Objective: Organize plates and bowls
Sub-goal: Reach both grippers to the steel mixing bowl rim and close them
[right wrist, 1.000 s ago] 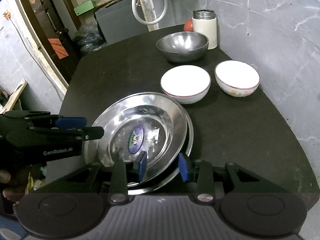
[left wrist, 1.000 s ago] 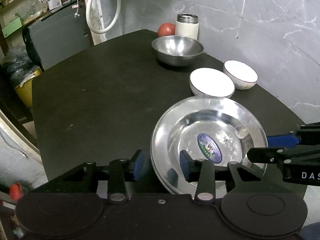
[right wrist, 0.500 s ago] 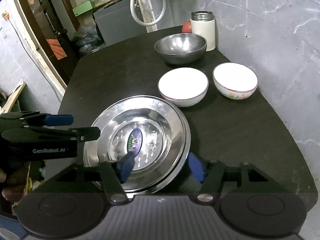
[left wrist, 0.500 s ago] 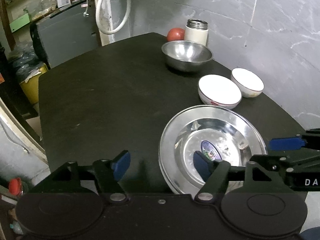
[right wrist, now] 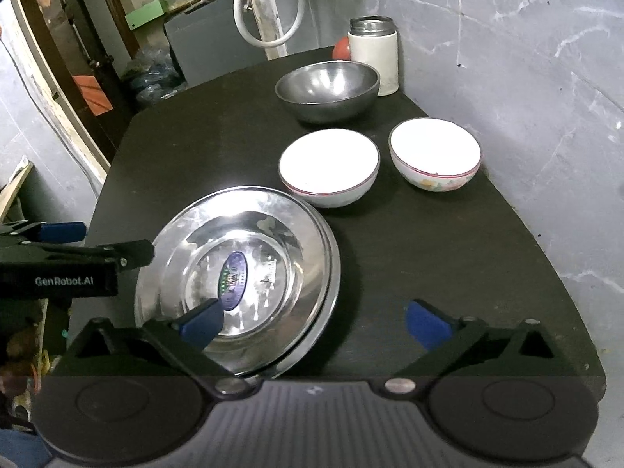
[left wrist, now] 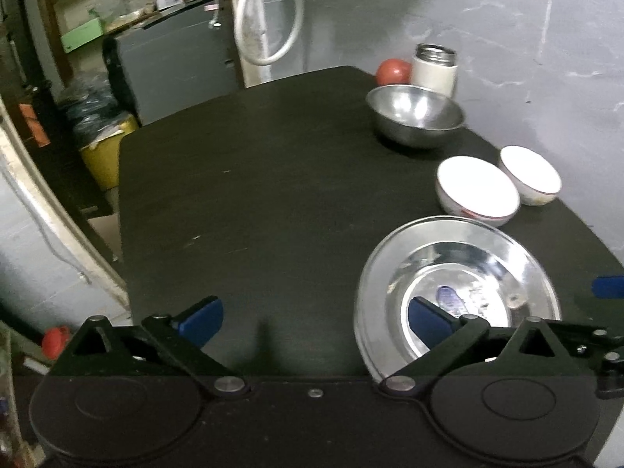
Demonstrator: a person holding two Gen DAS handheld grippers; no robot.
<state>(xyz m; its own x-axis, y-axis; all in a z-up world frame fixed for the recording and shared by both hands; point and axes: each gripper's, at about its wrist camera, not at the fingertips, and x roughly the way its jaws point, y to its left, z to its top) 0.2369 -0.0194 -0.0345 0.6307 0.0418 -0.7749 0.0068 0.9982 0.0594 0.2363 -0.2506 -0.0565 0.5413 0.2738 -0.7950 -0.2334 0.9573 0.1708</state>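
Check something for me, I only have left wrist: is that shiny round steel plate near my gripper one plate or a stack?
Observer: A stack. In right wrist, the lower steel plate peeks out along the right edge of the top round steel plate.
Operator: Right gripper state? I only see a blue tip at my frame edge.
Observer: The right gripper is open and holds nothing. One finger is over the top plate, the other over the bare black table.
Operator: Any marking on the white ceramic bowl nearest the wall?
Observer: Yes. That white ceramic bowl has a flower pattern on its outer side, below a red line at the rim.
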